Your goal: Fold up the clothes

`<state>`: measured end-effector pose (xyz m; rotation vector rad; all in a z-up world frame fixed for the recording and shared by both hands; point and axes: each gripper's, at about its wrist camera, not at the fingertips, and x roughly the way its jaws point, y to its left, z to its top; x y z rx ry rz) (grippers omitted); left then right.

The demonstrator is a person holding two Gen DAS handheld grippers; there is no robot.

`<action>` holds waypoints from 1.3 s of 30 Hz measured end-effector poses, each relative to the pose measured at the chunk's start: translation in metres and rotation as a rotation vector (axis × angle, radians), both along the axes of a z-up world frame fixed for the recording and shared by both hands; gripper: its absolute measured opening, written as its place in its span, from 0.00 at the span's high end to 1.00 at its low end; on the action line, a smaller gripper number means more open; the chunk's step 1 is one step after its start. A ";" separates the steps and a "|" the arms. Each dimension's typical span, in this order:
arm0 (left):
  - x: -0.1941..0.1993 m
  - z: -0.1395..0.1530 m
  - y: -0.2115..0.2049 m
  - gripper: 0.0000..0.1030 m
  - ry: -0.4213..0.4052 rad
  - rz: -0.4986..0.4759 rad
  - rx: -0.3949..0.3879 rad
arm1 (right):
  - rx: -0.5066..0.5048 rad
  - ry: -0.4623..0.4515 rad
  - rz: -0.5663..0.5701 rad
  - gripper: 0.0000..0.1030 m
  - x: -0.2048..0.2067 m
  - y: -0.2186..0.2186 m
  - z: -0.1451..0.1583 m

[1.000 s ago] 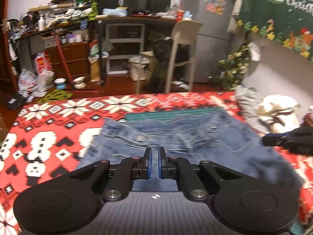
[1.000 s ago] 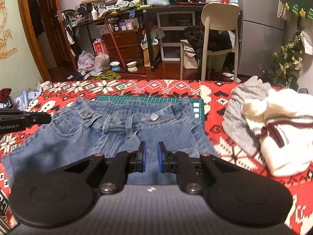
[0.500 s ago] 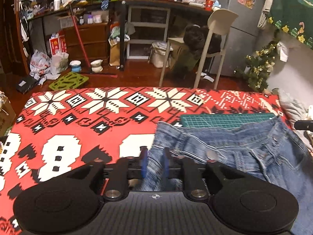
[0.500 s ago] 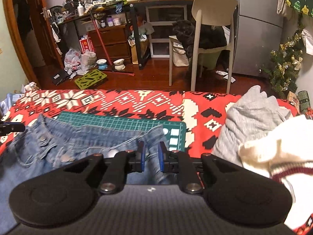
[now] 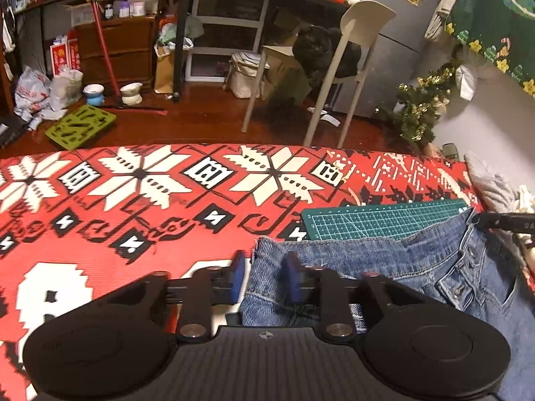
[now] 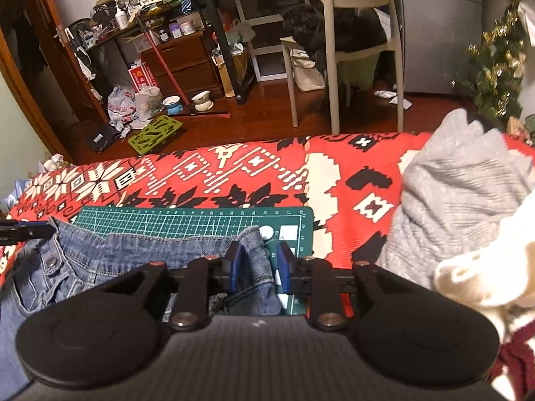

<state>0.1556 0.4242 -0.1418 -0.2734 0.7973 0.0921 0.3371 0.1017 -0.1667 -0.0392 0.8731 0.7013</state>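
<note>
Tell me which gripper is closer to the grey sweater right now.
Right. The right gripper sits at the jeans' waistband corner nearest the grey sweater, jaws opening around the denim. The left gripper is at the opposite corner, far across the jeans, jaws closing around the denim.

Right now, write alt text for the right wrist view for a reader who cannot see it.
The right gripper straddles a corner of blue jeans, jaws opening with denim between them. The jeans lie over a green cutting mat on a red patterned cloth. A grey knit and a cream garment are piled to the right.
</note>
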 end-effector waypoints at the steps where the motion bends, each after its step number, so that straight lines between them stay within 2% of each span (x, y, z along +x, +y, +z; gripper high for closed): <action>1: 0.000 0.000 -0.001 0.87 -0.003 0.003 0.007 | 0.004 0.002 0.005 0.78 0.001 0.001 -0.002; 2: 0.000 0.001 -0.003 0.92 -0.009 0.005 0.019 | 0.009 0.005 0.010 0.85 0.001 0.001 -0.003; 4: -0.002 0.005 -0.007 0.94 -0.029 0.008 0.047 | 0.003 -0.016 0.016 0.91 -0.001 0.004 -0.003; 7: -0.007 0.015 -0.017 0.94 -0.087 0.002 0.110 | -0.012 -0.078 0.024 0.92 -0.008 0.008 0.004; 9: -0.003 0.011 -0.019 0.94 -0.073 -0.001 0.136 | -0.021 -0.098 0.027 0.92 -0.010 0.011 0.005; 11: 0.003 0.004 -0.021 0.94 -0.046 -0.004 0.156 | -0.029 -0.074 0.019 0.91 -0.005 0.012 -0.001; 13: 0.004 0.000 -0.021 0.90 -0.037 0.002 0.167 | -0.031 -0.066 0.010 0.87 -0.003 0.010 -0.004; 15: 0.001 0.003 -0.018 0.82 -0.053 0.026 0.175 | -0.031 -0.074 -0.002 0.72 -0.002 0.006 -0.002; 16: -0.001 0.006 -0.016 0.78 -0.066 0.038 0.178 | -0.026 -0.083 -0.005 0.70 -0.003 0.003 -0.001; 19: -0.008 0.017 -0.010 0.78 -0.098 0.067 0.179 | -0.016 -0.103 -0.013 0.68 -0.006 -0.004 0.008; 20: -0.010 0.021 -0.010 0.77 -0.105 0.066 0.172 | -0.020 -0.119 -0.006 0.61 -0.010 -0.004 0.012; 21: -0.013 0.025 -0.010 0.75 -0.112 0.064 0.165 | -0.024 -0.136 0.001 0.49 -0.014 -0.005 0.017; 23: -0.017 0.031 -0.016 0.56 -0.110 0.037 0.151 | -0.029 -0.169 0.036 0.33 -0.024 -0.004 0.027; 24: -0.019 0.034 -0.022 0.54 -0.107 0.016 0.146 | -0.031 -0.185 0.064 0.26 -0.031 -0.002 0.031; 25: -0.021 0.036 -0.027 0.53 -0.104 -0.004 0.145 | -0.032 -0.199 0.091 0.23 -0.037 -0.001 0.036; 27: -0.024 0.041 -0.042 0.49 -0.092 -0.033 0.164 | -0.022 -0.199 0.131 0.11 -0.049 0.004 0.042; 29: -0.028 0.044 -0.058 0.40 -0.088 -0.040 0.179 | -0.013 -0.198 0.170 0.01 -0.061 0.008 0.049; 30: -0.029 0.044 -0.066 0.39 -0.079 -0.035 0.176 | -0.009 -0.196 0.184 0.01 -0.069 0.011 0.051; 32: -0.033 0.043 -0.081 0.24 -0.053 -0.021 0.166 | -0.009 -0.176 0.206 0.01 -0.084 0.017 0.051; 35: -0.043 0.038 -0.103 0.19 -0.073 -0.053 0.166 | -0.022 -0.146 0.233 0.01 -0.105 0.028 0.047; 38: -0.046 0.023 -0.120 0.10 -0.062 -0.055 0.216 | -0.059 -0.161 0.240 0.01 -0.118 0.035 0.035; 39: -0.045 0.017 -0.123 0.10 -0.047 -0.045 0.231 | -0.076 -0.162 0.226 0.01 -0.120 0.037 0.028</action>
